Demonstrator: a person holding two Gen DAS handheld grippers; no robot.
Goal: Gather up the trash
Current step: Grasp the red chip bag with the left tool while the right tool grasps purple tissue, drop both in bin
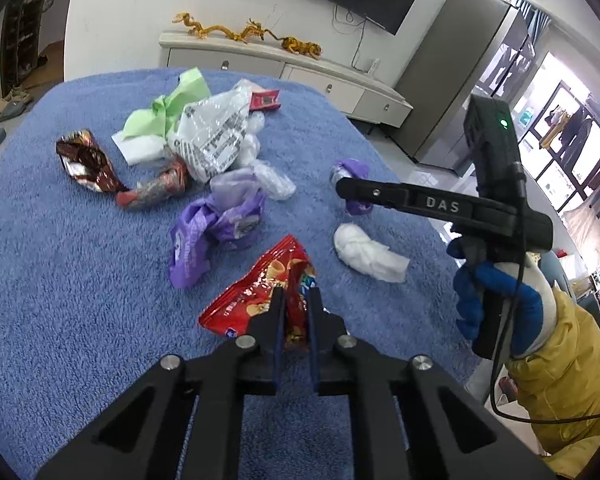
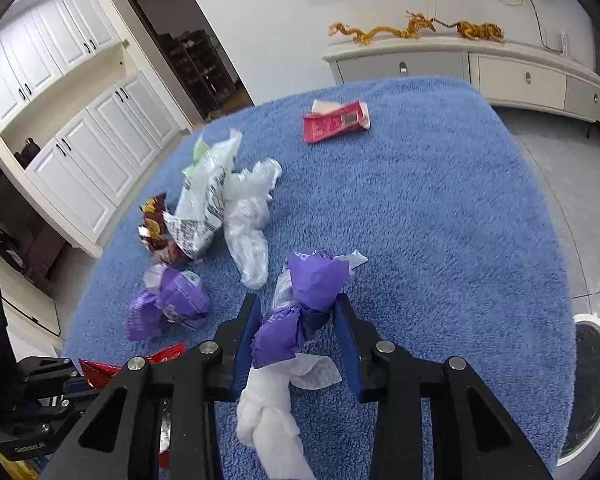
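Trash lies scattered on a blue fluffy cover (image 1: 60, 280). In the left wrist view my left gripper (image 1: 296, 296) is shut on a fold of a red snack bag (image 1: 260, 288), which rests on the cover. In the right wrist view my right gripper (image 2: 296, 308) is shut on a crumpled purple wrapper (image 2: 312, 284), with both pads against its sides. A knotted white tissue (image 2: 268, 412) lies just below that wrapper. From the left wrist view the right gripper (image 1: 346, 192) shows side-on over the purple wrapper (image 1: 350, 170), held by a gloved hand (image 1: 500, 300).
A second purple bag (image 1: 216, 228), a clear printed plastic bag (image 1: 216, 140), green paper (image 1: 168, 108), a brown foil wrapper (image 1: 88, 160) and a small red packet (image 2: 336, 121) lie farther back. A round white-rimmed container (image 2: 592, 380) stands on the floor at the right. A sideboard (image 2: 500, 68) lines the far wall.
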